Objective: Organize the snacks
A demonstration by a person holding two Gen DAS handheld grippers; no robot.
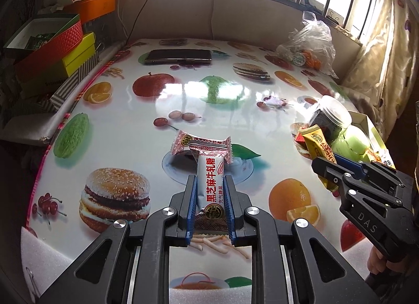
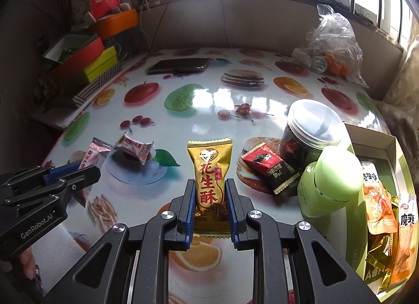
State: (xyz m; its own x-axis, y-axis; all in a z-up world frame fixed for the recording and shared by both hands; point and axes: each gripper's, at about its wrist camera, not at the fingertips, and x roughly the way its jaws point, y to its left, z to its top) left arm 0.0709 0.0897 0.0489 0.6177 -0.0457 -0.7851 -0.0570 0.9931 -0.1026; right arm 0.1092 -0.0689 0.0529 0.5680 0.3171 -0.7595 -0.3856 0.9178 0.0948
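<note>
Jaws of my left gripper (image 1: pixel 209 186) clamp a white-and-red nougat wrapper (image 1: pixel 209 186) upright between them, and my right gripper (image 2: pixel 210 190) likewise clamps a gold peanut-crisp packet (image 2: pixel 210 173), each lifted clear, presumably for sorting into the open cardboard box (image 2: pixel 387 147) right of those jaws.

Snack box (image 2: pixel 392 147) cut off at right edge

Left claw (image 1: pixel 209 183) clamping white nougat bar (image 1: pixel 209 186), right claw (image 1: pixel 327 170) gripping yellow snack packet (image 1: pixel 318 143)
</note>
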